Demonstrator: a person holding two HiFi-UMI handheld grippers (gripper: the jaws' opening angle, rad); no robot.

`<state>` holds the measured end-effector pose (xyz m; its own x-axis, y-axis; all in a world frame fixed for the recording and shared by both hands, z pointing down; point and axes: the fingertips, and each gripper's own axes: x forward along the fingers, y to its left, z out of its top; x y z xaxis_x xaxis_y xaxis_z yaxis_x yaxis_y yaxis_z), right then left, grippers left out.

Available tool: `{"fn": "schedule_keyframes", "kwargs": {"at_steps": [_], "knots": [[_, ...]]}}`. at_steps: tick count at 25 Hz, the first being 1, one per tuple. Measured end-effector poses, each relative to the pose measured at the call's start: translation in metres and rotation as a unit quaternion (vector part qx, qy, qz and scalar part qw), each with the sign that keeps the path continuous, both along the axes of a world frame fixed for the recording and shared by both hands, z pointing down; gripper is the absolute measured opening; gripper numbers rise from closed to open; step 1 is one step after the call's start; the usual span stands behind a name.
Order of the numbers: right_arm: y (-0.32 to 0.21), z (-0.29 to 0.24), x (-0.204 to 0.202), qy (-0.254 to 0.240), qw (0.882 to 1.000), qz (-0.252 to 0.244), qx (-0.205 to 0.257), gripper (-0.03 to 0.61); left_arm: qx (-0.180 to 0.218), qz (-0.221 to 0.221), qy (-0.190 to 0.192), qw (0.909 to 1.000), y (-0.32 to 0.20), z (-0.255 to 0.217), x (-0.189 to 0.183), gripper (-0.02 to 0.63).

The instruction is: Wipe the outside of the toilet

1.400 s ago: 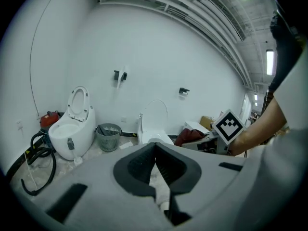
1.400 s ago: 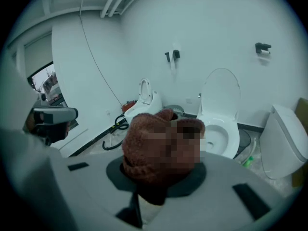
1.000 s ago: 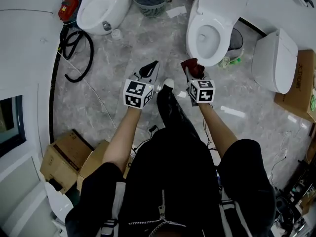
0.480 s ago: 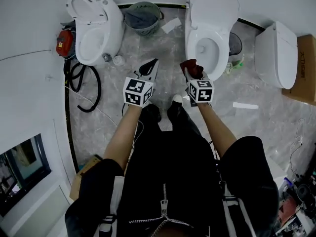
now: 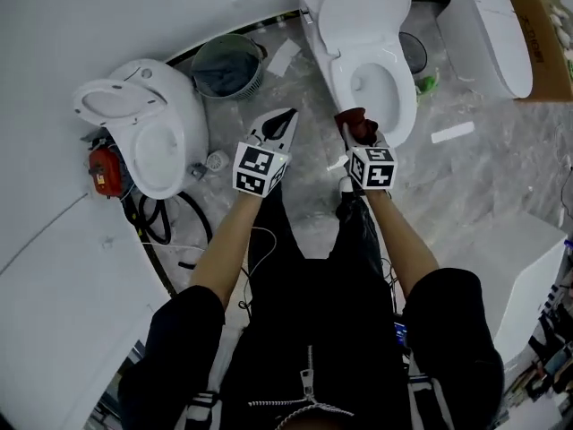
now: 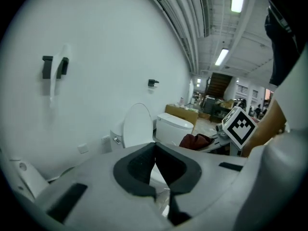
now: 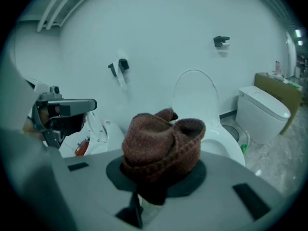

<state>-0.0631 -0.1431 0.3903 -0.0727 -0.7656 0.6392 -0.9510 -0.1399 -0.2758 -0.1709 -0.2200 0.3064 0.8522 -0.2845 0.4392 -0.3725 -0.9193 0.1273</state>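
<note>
Right hand-held gripper (image 5: 360, 138) is clamped on a bunched dark-red knitted cloth (image 5: 356, 120); in the right gripper view the cloth is seen wedged between both jaws and bulging above them. The cloth is held at the front rim of the toilet (image 5: 400, 97), overlapping the rim edge in the head view. Contact with the porcelain can't be confirmed. The toilet's lid and seat are raised and the bowl is open.

Left hand-held gripper (image 5: 279, 125) is clenched, with the jaw pads pressed together at the tips and nothing between them. It is held to the left of the toilet's front end, over the marble floor (image 5: 483, 177), level with the right one.

Other items, placed from the toilet:
- A round slatted waste basket (image 5: 224, 65) is seen just left of the toilet's base, against the wall.
- A second toilet (image 5: 157, 137) is seen further left, beyond the basket, with its seat up.
- A red object (image 5: 106, 170) and a coiled black hose (image 5: 157, 222) are seen on the far side of that second toilet.
- A closed white toilet unit (image 5: 488, 30) is seen to the right, with a cardboard box (image 5: 542, 25) beyond it.
</note>
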Motion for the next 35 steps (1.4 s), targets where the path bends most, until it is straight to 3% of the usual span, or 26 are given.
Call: {"fn": "schedule_keyframes", "kwargs": {"at_steps": [4, 7, 17, 20, 26, 32, 35], "knots": [[-0.026, 0.03, -0.03, -0.016, 0.996, 0.089, -0.013, 0.084, -0.001, 0.111, -0.018, 0.9937, -0.031, 0.029, -0.001, 0.009], [-0.041, 0.064, -0.047, -0.017, 0.99, 0.139, -0.031, 0.084, -0.012, 0.148, -0.019, 0.9887, -0.051, 0.053, -0.009, 0.009], [-0.099, 0.212, -0.039, -0.031, 0.966, 0.248, -0.061, 0.084, -0.05, 0.183, -0.008, 0.9818, -0.096, 0.178, -0.029, 0.008], [-0.115, 0.263, -0.033, -0.036, 0.957, 0.279, -0.068, 0.084, -0.058, 0.173, -0.002, 0.9833, -0.109, 0.22, -0.037, 0.009], [-0.159, 0.346, -0.022, -0.01, 0.961, 0.267, -0.067, 0.085, -0.073, 0.146, 0.034, 0.9861, -0.138, 0.281, -0.032, 0.009], [-0.182, 0.404, 0.01, -0.011, 0.954, 0.292, -0.073, 0.084, -0.076, 0.14, 0.031, 0.9868, -0.142, 0.331, -0.033, 0.009], [-0.193, 0.414, 0.032, 0.012, 0.95, 0.305, -0.072, 0.083, -0.078, 0.137, 0.031, 0.9871, -0.147, 0.341, -0.034, 0.009]]}}
